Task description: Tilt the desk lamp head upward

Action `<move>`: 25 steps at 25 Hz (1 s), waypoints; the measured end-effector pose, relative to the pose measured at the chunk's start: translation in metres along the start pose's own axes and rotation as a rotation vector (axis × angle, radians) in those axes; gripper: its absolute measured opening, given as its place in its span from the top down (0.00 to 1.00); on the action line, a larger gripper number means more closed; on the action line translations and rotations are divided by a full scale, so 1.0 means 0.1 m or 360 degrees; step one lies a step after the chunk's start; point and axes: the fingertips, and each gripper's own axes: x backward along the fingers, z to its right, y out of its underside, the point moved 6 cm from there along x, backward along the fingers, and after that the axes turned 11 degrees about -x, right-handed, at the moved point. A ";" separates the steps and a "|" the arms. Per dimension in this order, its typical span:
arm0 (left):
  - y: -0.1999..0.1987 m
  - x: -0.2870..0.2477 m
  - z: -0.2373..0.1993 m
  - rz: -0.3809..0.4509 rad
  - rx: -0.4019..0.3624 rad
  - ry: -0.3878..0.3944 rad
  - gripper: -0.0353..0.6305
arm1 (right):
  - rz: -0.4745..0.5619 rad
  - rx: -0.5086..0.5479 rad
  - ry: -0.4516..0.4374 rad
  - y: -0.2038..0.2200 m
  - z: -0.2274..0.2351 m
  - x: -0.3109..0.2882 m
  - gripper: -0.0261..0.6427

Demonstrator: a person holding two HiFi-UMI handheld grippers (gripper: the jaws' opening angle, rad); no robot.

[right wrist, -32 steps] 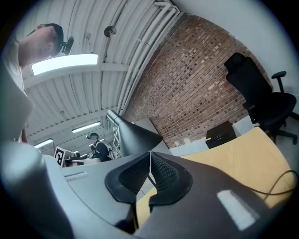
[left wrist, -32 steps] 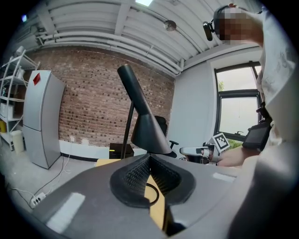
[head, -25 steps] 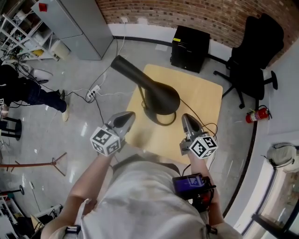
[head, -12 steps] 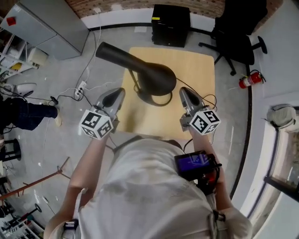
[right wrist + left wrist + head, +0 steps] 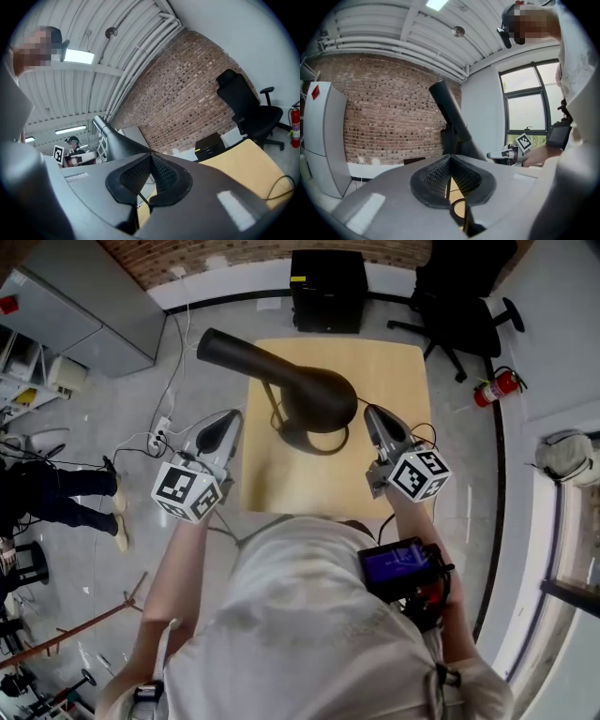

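A black desk lamp stands on the wooden table (image 5: 394,456). Its round head (image 5: 319,397) sits over the ring base (image 5: 323,442), and a long dark cone (image 5: 230,348) reaches up and to the left. My left gripper (image 5: 228,420) hovers left of the lamp, just off the table's left edge, shut and empty. My right gripper (image 5: 375,416) hovers to the right of the head, apart from it; its jaws have just been closing the last bit with nothing between them. The left gripper view shows the lamp (image 5: 449,117) ahead and the right gripper (image 5: 506,153) beyond it.
A black box (image 5: 328,277) and an office chair (image 5: 459,296) stand behind the table. A fire extinguisher (image 5: 495,387) is at the right. A grey cabinet (image 5: 75,306) and a power strip with cables (image 5: 161,432) lie to the left. A person (image 5: 56,488) stands far left.
My left gripper has drifted left and risen, away from the lamp and off the table's edge. The right gripper has risen slightly. The lamp has not moved.
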 end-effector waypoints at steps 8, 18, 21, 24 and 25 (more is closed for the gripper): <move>-0.36 0.09 -0.31 0.0127 0.0094 -0.0037 0.95 | 0.0039 -0.0010 -0.0024 -0.01 -0.07 -0.04 0.91; -1.00 0.01 -0.63 0.0204 0.0007 0.0258 0.68 | -0.0085 -0.0079 -0.0128 0.06 -0.12 -0.06 0.69; -1.07 -0.08 -0.61 0.0144 -0.0025 0.0425 0.55 | -0.0119 -0.0082 -0.0160 0.09 -0.16 -0.07 0.64; -1.13 -0.19 -0.61 0.0121 -0.0041 0.0536 0.48 | -0.0122 -0.0091 -0.0166 0.09 -0.19 -0.05 0.62; -1.16 -0.22 -0.62 0.0126 -0.0029 0.0574 0.47 | -0.0124 -0.0094 -0.0166 0.08 -0.20 -0.05 0.61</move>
